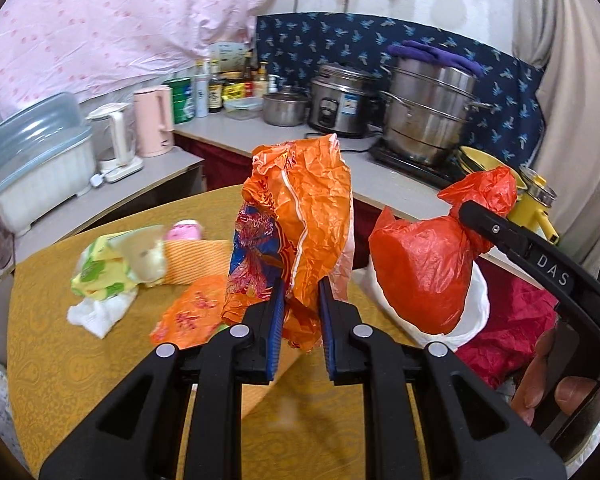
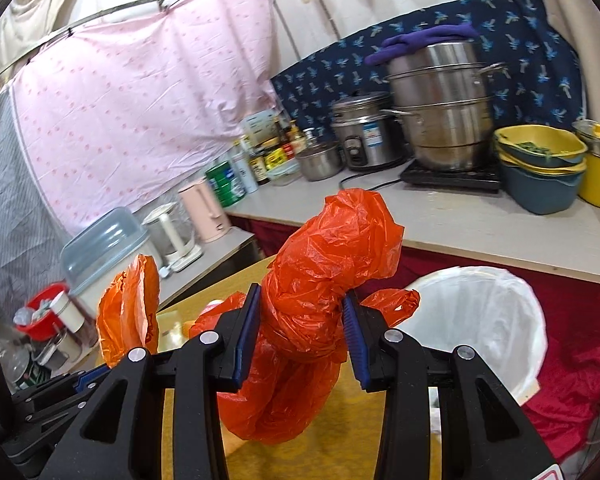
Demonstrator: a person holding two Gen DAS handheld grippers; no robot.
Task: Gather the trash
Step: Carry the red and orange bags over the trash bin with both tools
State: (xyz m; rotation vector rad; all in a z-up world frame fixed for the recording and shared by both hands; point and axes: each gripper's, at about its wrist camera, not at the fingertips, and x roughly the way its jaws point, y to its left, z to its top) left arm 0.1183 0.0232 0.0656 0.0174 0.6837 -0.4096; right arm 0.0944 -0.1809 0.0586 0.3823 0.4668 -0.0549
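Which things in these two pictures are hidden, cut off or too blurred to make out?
- Left wrist view: the trash bin is mostly hidden behind the red plastic bag.
- Left wrist view: the yellow-green wrapper on the table is blurred; its print is unreadable.
- Right wrist view: the bottom of the trash bin is hidden by the right tool.
- Both views: the bottle labels are too small to read.

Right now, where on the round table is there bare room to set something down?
The near part of the yellow table, left of the left gripper, is bare. The far side is crowded: a yellow-green wrapper, white tissue and an orange packet.
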